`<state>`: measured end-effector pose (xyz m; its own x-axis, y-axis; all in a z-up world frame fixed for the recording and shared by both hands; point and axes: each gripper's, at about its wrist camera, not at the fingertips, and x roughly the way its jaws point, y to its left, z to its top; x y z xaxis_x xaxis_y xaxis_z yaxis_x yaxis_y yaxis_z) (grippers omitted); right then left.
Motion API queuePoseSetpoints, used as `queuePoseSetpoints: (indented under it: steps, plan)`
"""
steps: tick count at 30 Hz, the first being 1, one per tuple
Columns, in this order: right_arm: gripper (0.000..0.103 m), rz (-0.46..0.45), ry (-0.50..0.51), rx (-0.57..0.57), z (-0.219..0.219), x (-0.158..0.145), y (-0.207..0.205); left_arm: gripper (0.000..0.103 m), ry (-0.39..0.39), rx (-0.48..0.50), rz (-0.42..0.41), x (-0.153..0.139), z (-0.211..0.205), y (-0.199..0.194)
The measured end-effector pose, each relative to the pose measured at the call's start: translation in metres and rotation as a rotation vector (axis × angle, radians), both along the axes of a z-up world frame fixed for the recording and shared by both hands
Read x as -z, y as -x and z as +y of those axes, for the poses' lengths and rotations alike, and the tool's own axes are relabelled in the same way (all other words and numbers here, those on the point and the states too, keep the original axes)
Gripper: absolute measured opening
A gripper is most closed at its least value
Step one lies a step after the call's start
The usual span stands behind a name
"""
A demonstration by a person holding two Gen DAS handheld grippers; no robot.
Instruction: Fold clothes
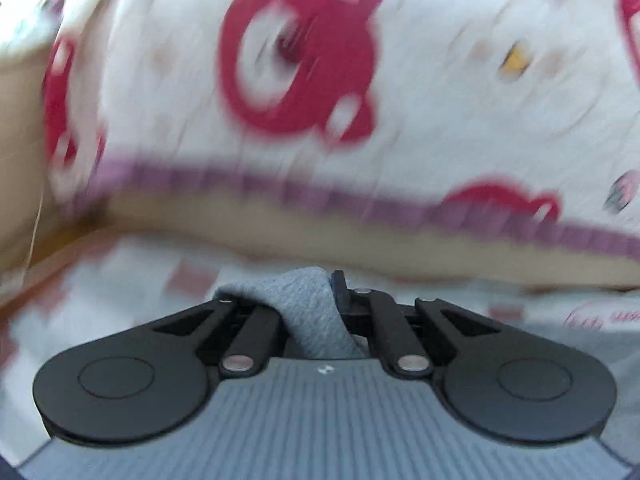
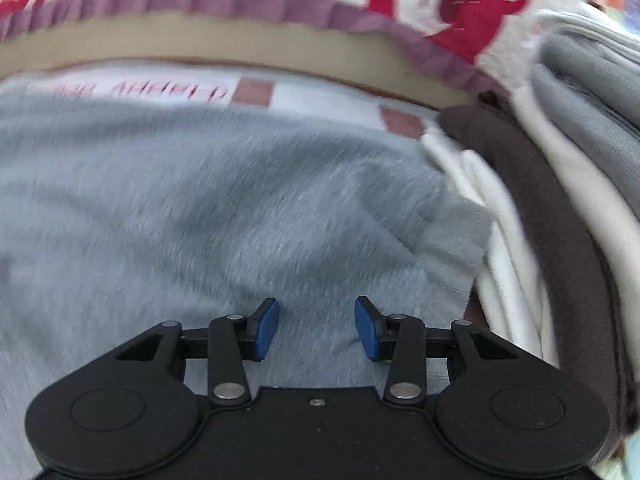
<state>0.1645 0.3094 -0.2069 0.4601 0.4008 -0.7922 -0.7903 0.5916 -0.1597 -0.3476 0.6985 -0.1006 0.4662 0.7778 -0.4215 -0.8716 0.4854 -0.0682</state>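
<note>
Near the bed's ruffled edge, the grey fleece garment (image 2: 208,208) is lying spread, soft and light, best pinched at a corner. Left gripper (image 1: 316,304) is clamping a fold; right gripper (image 2: 316,328) is hovering half-open and empty beside folded clothes (image 2: 560,184).

A fold of grey fleece garment (image 1: 308,308) bunches between the fingers of the left hand-held gripper (image 1: 316,304), covering their pads and most of one finger; the rest of the cloth is out of sight below the body. Ahead of it, the white quilt with red bears (image 1: 304,60) is smeared by motion blur, its small prints unreadable. Beyond the right hand-held gripper (image 2: 316,328), pink lettering on the sheet (image 2: 140,90) is too blurred to read, and the folded stack (image 2: 560,184) to its right runs off the picture's edge
</note>
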Motion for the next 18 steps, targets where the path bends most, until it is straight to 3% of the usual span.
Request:
queuePoseSetpoints:
  steps: [1,3,6,7,9,10,13,14,16,18]
  plan:
    - [0.047,0.011,-0.039,0.018,-0.002,-0.004,0.001,0.003,-0.02,0.013,-0.026,-0.014,-0.002,-0.001]
    - [0.047,0.133,-0.186,-0.03,-0.005,-0.019,0.012,0.003,-0.039,0.026,-0.095,-0.028,-0.01,0.006]
    - [0.048,0.262,-0.316,-0.215,0.007,-0.034,0.047,0.004,-0.028,0.023,-0.207,-0.032,-0.026,0.025]
    - [0.049,0.285,-0.331,-0.289,0.013,-0.036,0.062,0.003,0.049,-0.011,-0.223,-0.015,-0.03,0.036]
    - [0.063,0.29,-0.312,-0.403,0.03,-0.032,0.09,0.003,0.201,-0.076,-0.246,0.019,-0.038,0.056]
    - [0.063,0.288,-0.278,-0.457,0.04,-0.026,0.105,0.003,0.261,-0.099,-0.23,0.039,-0.04,0.064]
    - [0.064,0.167,-0.138,-0.59,0.062,-0.006,0.147,0.003,0.38,-0.145,-0.165,0.093,-0.045,0.08]
    - [0.064,0.086,-0.098,-0.627,0.067,0.0,0.163,0.003,0.399,-0.147,-0.166,0.101,-0.045,0.083]
    - [0.064,-0.029,-0.06,-0.678,0.074,0.007,0.183,0.003,0.405,-0.146,-0.155,0.108,-0.045,0.082]
    - [0.067,-0.074,-0.038,-0.706,0.083,0.014,0.192,0.003,0.394,-0.139,-0.149,0.101,-0.04,0.076]
